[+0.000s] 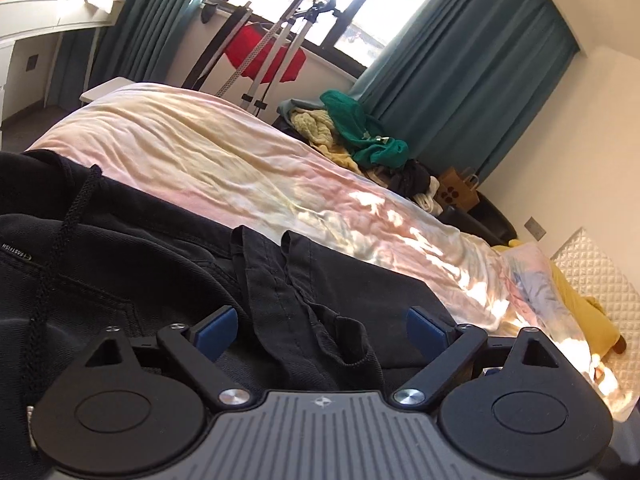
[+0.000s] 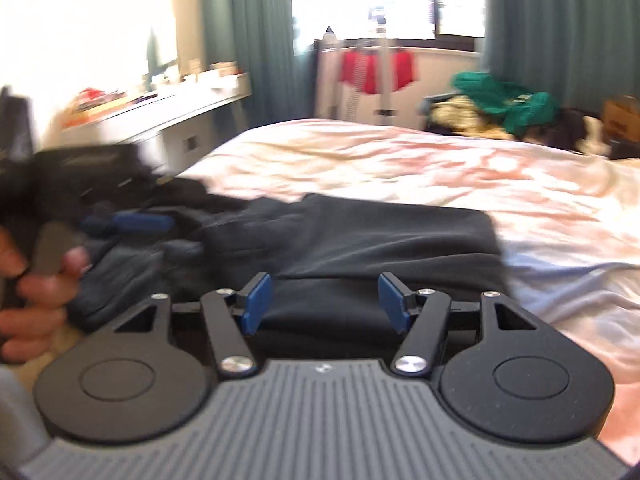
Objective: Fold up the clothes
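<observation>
A black garment with a drawstring [image 1: 120, 256] lies on the bed, partly folded. In the left wrist view my left gripper [image 1: 320, 326] is open, its blue pads [image 1: 218, 330] spread wide, and a rumpled black fabric edge [image 1: 304, 312] lies between them, not pinched. In the right wrist view my right gripper [image 2: 326, 304] is open just above the folded black garment [image 2: 380, 240]. The left gripper [image 2: 128, 222] shows blurred at the left, held by a hand [image 2: 36, 292].
The bed [image 1: 208, 160] has a wrinkled pink and yellow sheet. A pile of green, yellow and dark clothes [image 1: 360, 140] sits at its far side. A drying rack with red cloth [image 1: 272, 52] stands by the window. A white desk [image 2: 160, 116] is to the left.
</observation>
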Demonstrator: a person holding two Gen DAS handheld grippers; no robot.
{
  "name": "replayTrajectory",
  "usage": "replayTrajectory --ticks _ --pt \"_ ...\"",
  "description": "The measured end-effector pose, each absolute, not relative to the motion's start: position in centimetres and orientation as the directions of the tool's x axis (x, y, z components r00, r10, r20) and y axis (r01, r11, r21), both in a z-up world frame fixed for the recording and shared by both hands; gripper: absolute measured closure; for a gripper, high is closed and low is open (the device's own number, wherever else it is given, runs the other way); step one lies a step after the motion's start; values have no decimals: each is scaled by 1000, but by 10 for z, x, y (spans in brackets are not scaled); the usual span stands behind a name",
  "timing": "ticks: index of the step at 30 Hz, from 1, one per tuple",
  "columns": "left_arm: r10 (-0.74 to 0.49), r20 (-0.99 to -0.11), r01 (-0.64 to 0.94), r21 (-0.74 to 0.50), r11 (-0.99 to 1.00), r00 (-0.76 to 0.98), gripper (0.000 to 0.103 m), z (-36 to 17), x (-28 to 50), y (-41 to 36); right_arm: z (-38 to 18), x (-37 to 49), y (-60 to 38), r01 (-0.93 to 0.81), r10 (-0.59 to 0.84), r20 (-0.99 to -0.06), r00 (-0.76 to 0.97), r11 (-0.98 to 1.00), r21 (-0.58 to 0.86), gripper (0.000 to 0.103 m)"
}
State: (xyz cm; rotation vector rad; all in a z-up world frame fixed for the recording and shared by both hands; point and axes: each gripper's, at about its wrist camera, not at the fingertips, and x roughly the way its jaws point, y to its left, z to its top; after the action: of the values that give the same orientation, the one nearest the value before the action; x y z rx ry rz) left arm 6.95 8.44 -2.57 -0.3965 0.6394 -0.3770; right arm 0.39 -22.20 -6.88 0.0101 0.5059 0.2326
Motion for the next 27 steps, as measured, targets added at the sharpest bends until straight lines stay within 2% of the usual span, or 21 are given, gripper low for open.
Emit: replayTrajectory --ticks 2,7,9,11,14,15,16,17,18,22,27 --pt "-449 -494 245 -424 872 745 15 -26 68 73 -72 13 -239 -133 150 -464 873 989 68 41" --pt "-462 -482 302 -374 877 744 24 -31 77 52 -91 41 -284 21 85 -502 861 979 202 41" --pt "-468 -510 313 -362 878 722 40 -37 84 43 -98 52 -302 84 61 -520 852 964 252 41" --pt "-440 -568 303 -324 896 696 46 -46 90 34 -109 64 -313 111 83 -545 834 943 313 41" --pt "-412 -579 300 -284 911 703 49 -54 91 28 -121 74 -319 115 124 -557 821 920 374 38" --pt "-397 -582 288 -274 918 710 59 -55 91 27 -123 76 -319 113 129 -557 821 918 379 39" --pt "-380 -585 275 -265 924 716 64 -56 91 27 -125 79 -318 110 129 -557 820 920 376 39" --pt "-367 -587 262 -259 929 722 76 -57 91 28 -126 80 -316 107 128 -557 821 923 370 39" --pt "-359 -585 250 -261 932 727 81 -57 89 30 -125 80 -315 105 125 -556 822 926 363 39" --pt "-344 -562 245 -247 938 752 91 -53 79 32 -123 79 -310 98 113 -555 824 937 336 39" --pt "-366 -514 265 -261 928 776 92 -33 51 33 -122 77 -310 94 108 -552 827 941 326 39"
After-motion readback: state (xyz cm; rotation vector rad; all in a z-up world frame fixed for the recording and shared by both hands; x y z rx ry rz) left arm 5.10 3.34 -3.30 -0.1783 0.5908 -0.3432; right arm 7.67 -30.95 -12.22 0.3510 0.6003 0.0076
